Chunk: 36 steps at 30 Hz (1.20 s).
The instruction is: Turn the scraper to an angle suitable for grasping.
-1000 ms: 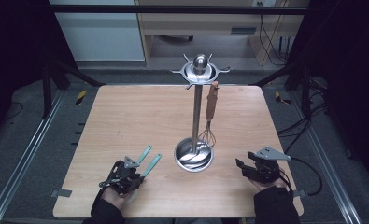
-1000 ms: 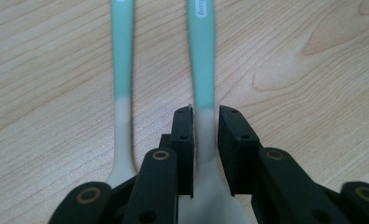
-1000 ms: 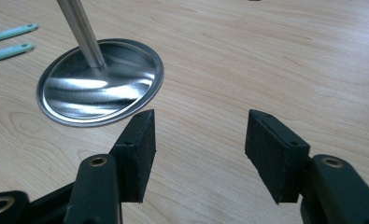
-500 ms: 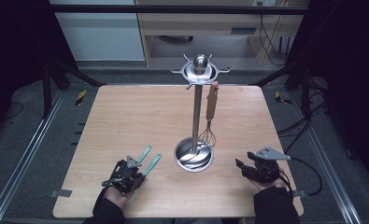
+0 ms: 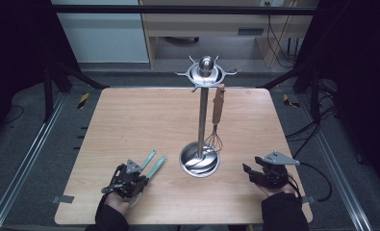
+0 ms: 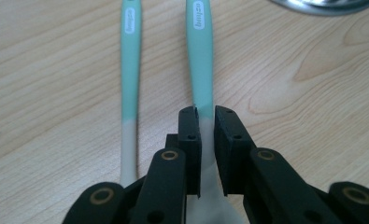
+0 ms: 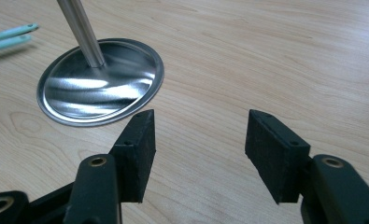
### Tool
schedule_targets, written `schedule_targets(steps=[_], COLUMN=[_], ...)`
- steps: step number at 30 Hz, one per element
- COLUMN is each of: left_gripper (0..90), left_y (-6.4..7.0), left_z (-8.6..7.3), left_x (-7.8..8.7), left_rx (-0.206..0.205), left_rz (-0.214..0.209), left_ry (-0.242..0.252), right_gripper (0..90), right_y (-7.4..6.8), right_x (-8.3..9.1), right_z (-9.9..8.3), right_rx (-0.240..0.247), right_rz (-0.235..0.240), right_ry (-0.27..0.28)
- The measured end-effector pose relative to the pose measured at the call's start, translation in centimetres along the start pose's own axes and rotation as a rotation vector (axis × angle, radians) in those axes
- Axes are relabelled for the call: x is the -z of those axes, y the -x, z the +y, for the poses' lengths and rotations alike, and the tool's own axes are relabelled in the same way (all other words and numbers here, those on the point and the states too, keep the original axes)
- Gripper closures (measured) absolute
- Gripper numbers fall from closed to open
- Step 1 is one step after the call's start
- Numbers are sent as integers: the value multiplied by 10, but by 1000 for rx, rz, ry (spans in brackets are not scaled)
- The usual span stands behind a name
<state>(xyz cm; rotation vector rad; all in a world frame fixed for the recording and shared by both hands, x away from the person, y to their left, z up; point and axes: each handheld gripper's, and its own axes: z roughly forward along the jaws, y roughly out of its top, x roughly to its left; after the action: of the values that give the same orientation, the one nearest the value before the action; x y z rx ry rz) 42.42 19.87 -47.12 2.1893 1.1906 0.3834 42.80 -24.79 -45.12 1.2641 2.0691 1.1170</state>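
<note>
one teal utensil lies pinched between the left gripper fingers.

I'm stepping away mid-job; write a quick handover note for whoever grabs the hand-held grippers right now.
Left hand-held gripper: jaws closed around the neck of the right-hand mint-handled utensil, low at the table's near left; the utensil seems to lie on the wood.
Right hand-held gripper: jaws wide open, nothing between them, near the stand's round base.
Things: second mint-handled utensil lies beside the gripped one. The utensil stand is at table centre, with a wooden-handled whisk hanging from a hook.
Done: whisk hung, one utensil gripped.
Left, probably: lift and hang the gripped utensil, then the other.
</note>
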Motion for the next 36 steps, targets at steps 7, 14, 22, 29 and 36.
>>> schedule_targets(steps=[7, 14, 22, 29, 36], left_gripper=[810, 810, 809, 809, 808], left_y=[-6, -9, -12, -13, -13], left_z=[0, 5, 9, 11, 16], left_x=[15, 32, 47, 58, 73], left_rx=[24, 33, 49, 51, 47], left_rz=[-9, -6, -4, 7, 14], left_ry=[74, 179, 279, 357, 420], right_gripper=[428, 427, 426, 423, 424], right_y=[0, 0, 1, 3, 3], right_x=[0, 0, -1, -2, -3], right_z=[0, 0, 0, 0, 0], right_rx=[-3, -1, -1, -5, -5], right_rz=[-1, -2, -2, -5, -7], right_ry=[0, 1, -3, 0, -1])
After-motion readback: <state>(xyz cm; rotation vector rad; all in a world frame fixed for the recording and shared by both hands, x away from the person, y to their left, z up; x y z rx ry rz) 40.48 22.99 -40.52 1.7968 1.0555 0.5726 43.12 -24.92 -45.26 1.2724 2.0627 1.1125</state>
